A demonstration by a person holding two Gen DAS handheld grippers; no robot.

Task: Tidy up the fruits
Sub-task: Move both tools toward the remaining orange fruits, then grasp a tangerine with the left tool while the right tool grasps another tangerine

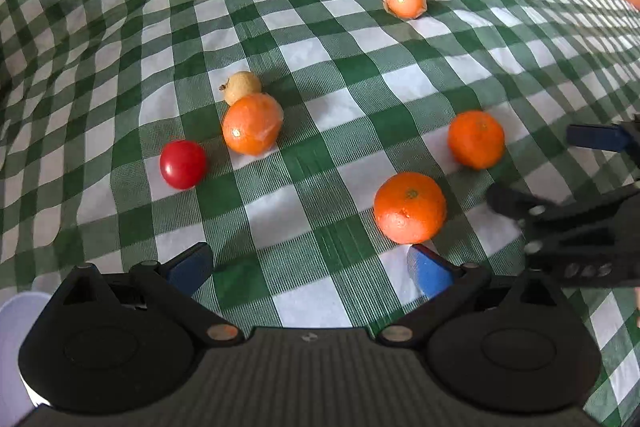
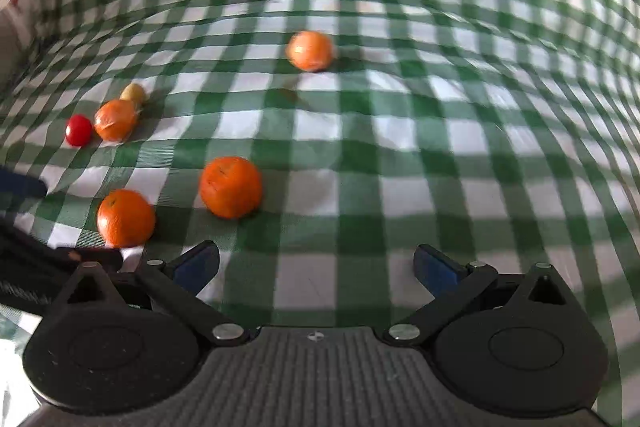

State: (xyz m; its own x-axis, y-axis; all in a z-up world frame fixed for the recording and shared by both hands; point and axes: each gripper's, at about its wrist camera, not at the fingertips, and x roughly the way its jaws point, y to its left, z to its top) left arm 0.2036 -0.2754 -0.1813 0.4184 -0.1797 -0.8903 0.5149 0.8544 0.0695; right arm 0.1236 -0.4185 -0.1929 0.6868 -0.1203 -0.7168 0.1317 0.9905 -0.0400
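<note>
Left wrist view: round, dimpled oranges (image 1: pixel 410 207) (one film-wrapped (image 1: pixel 252 129)) on checked cloth (image 1: pixel 320 107)

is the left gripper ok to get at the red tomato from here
Probably yes. The left gripper is open and empty, and only bare checked cloth lies between it and the red tomato; the wrapped orange beside it sits slightly apart.

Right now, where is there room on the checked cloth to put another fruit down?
The widest bare patch lies right of the two unwrapped oranges, ahead of the right gripper. Another sits between the red tomato and the nearest orange. It is crowded around the wrapped orange, which touches the small tan fruit.
</note>
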